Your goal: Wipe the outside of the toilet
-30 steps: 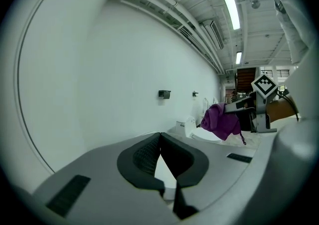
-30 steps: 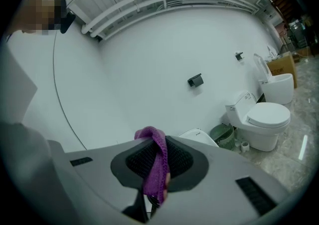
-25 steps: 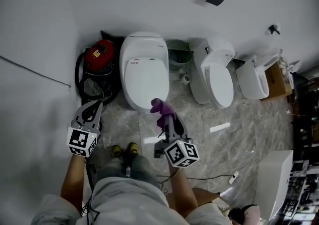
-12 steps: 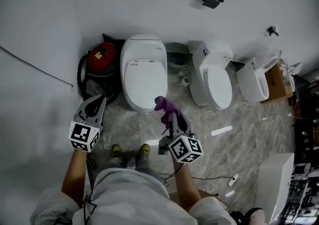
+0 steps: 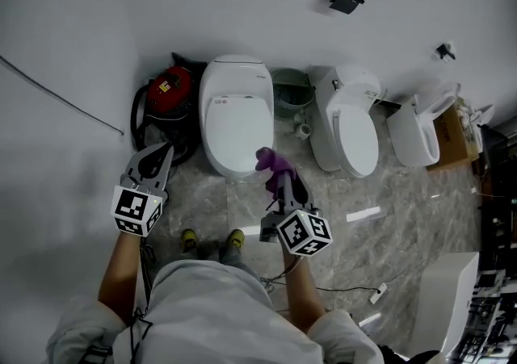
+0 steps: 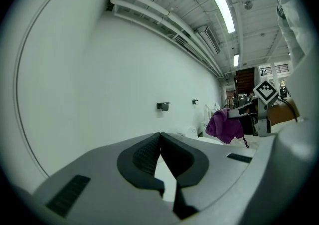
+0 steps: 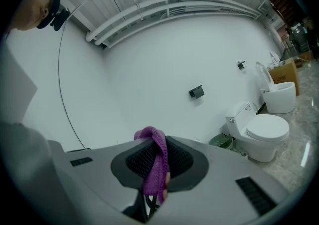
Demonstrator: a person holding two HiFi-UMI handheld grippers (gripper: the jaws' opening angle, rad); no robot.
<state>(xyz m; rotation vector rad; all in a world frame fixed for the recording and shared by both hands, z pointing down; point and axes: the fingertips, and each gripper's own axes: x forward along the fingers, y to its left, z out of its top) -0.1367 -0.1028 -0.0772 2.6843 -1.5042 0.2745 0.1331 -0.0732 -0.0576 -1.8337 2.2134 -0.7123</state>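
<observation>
A white toilet (image 5: pixel 237 115) with its lid down stands against the wall, straight ahead in the head view. My right gripper (image 5: pixel 277 170) is shut on a purple cloth (image 5: pixel 272 162), held just in front of the bowl's front right edge. In the right gripper view the purple cloth (image 7: pixel 155 161) hangs pinched between the jaws. My left gripper (image 5: pixel 156 154) hovers left of the toilet near the floor, shut with nothing in it. From the left gripper view the cloth (image 6: pixel 225 124) shows at the right.
A red vacuum cleaner (image 5: pixel 168 98) with a black hose sits left of the toilet. A green bin (image 5: pixel 290 87) stands between it and a second toilet (image 5: pixel 350 120); a third toilet (image 5: pixel 414 130) and a cardboard box (image 5: pixel 454 133) lie further right. A cable (image 5: pixel 339 282) crosses the marble floor.
Both grippers have shifted slightly right and up in the head view. The right one still holds the cloth near the bowl's front; the person's feet have stepped a little.
</observation>
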